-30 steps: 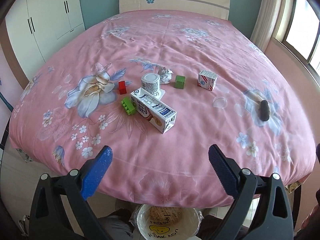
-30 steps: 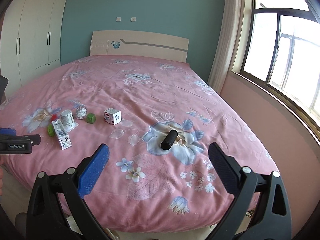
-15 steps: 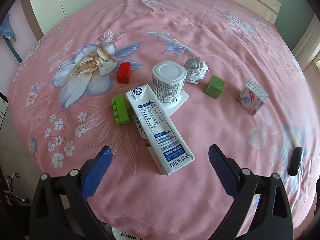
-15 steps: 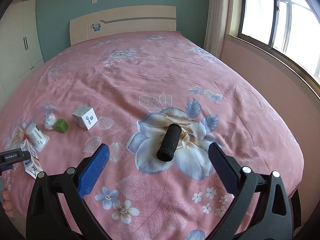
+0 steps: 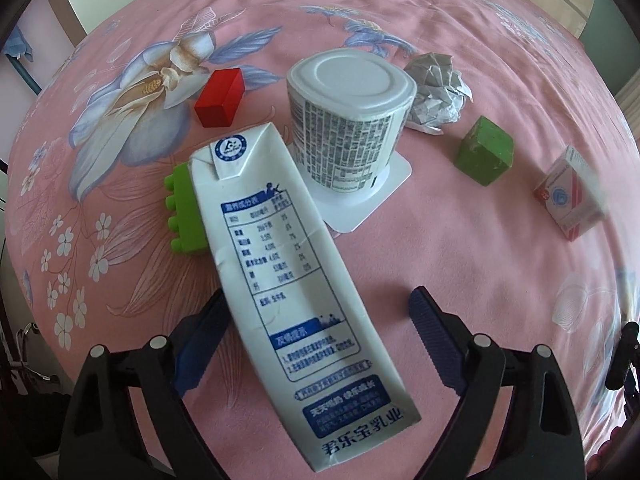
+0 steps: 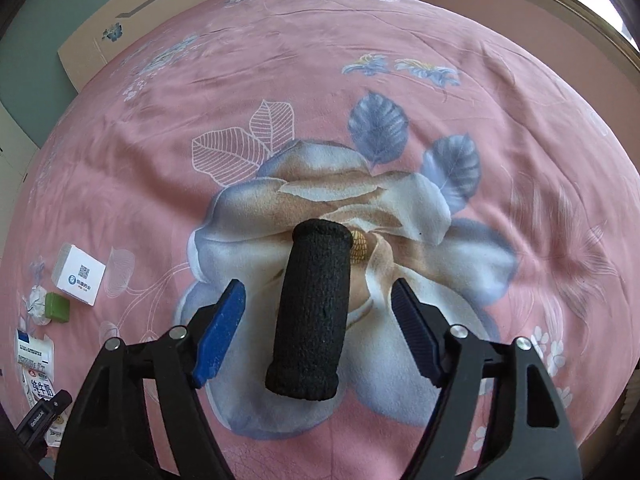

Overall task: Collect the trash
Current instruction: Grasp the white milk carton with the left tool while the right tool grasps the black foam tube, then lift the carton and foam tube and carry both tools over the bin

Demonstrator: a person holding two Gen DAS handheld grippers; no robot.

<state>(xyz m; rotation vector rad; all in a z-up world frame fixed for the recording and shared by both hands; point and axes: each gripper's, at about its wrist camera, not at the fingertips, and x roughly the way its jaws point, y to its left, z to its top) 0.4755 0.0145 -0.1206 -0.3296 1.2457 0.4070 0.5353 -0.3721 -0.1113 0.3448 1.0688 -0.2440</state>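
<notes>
White, one long milk carton (image 5: 296, 280) lies flat, top end pointing away, between the open, closing left gripper (image 5: 316, 320) jaws. Beside the carton: one cup (image 5: 348, 120), two green blocks (image 5: 486, 150). Right gripper (image 6: 318, 320), closing but not gripping, straddles one black foam cylinder (image 6: 312, 312).

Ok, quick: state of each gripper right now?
Left gripper: open, jaws just closing around the white milk carton, not gripping.
Right gripper: open, jaws just closing around the black foam cylinder, gaps remain.
</notes>
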